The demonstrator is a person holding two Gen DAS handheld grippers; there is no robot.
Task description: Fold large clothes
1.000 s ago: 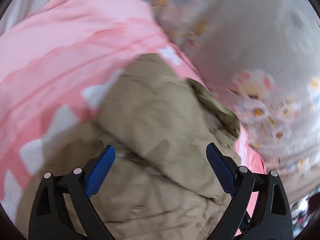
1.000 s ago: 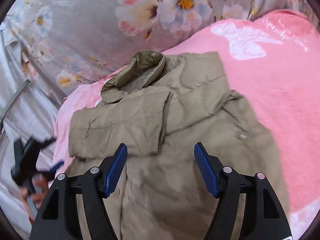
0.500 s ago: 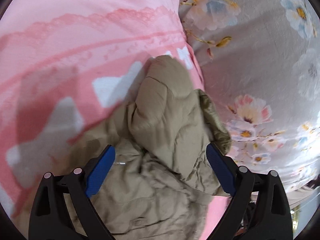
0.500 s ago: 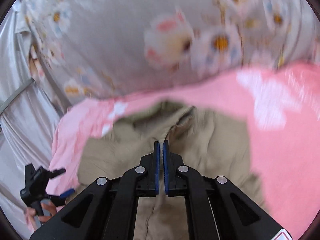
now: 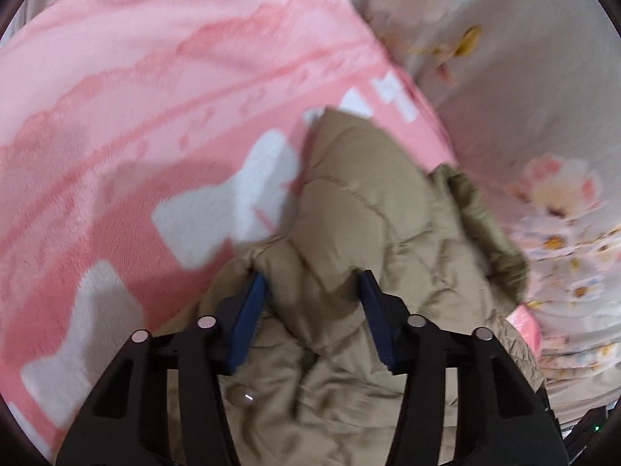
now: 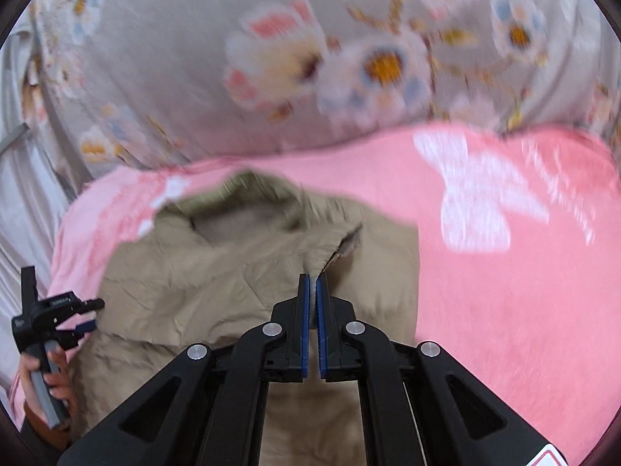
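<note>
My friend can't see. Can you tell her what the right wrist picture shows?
The right tongs are shut on a pinch of a tan jacket lying on a pink blanket. At the left edge, a hand holds the left tongs by the jacket's side; flowery grey bedding lies behind.

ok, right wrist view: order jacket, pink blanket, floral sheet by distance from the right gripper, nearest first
1. Jacket: pinched between the right gripper's pads.
2. Pink blanket: under and to the right of the jacket.
3. Floral sheet: beyond the blanket, across the top of the view.
</note>
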